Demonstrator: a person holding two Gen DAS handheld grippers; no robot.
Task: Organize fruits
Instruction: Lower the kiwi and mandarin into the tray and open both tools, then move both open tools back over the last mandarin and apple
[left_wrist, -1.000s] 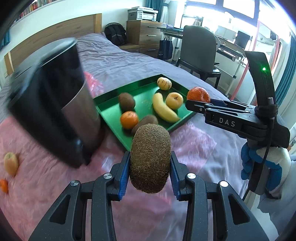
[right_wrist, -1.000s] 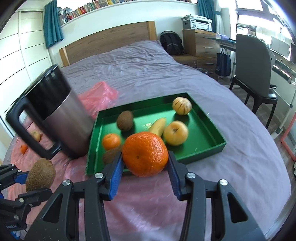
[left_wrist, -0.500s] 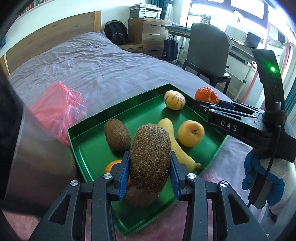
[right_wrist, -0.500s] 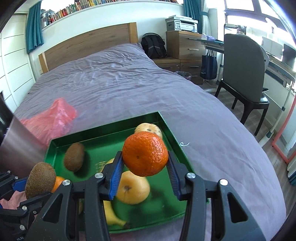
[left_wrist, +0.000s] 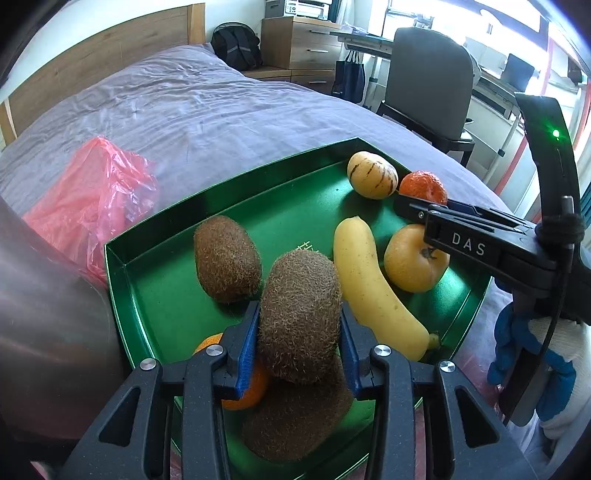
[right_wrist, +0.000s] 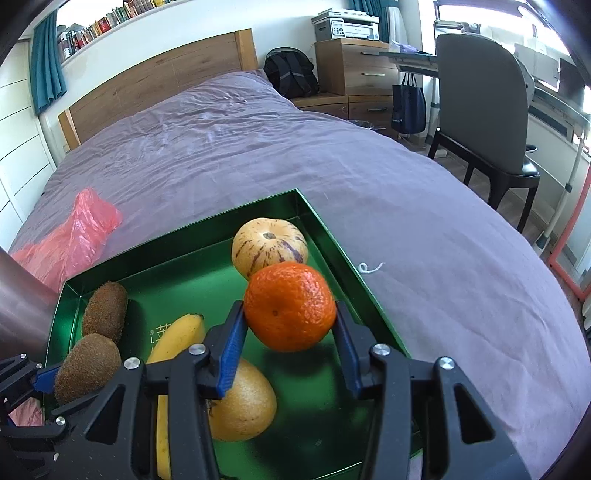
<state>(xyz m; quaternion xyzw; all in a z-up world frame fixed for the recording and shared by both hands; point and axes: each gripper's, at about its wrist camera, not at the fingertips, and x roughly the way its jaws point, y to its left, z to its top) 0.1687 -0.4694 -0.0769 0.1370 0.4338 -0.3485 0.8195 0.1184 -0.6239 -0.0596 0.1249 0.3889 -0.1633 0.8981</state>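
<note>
My left gripper is shut on a brown kiwi, held over the near left part of the green tray. My right gripper is shut on an orange mandarin, held over the tray's right side. In the tray lie a second kiwi, a third kiwi under my left gripper, a banana, a yellow apple, a striped pepino melon and a small mandarin, partly hidden.
The tray sits on a purple bed cover. A red plastic bag lies left of the tray. A steel mug stands close at the left. A chair and desk stand right of the bed.
Both grippers moved forward over the tray with their fruits still held. The mug slid to the left edge of both views.
</note>
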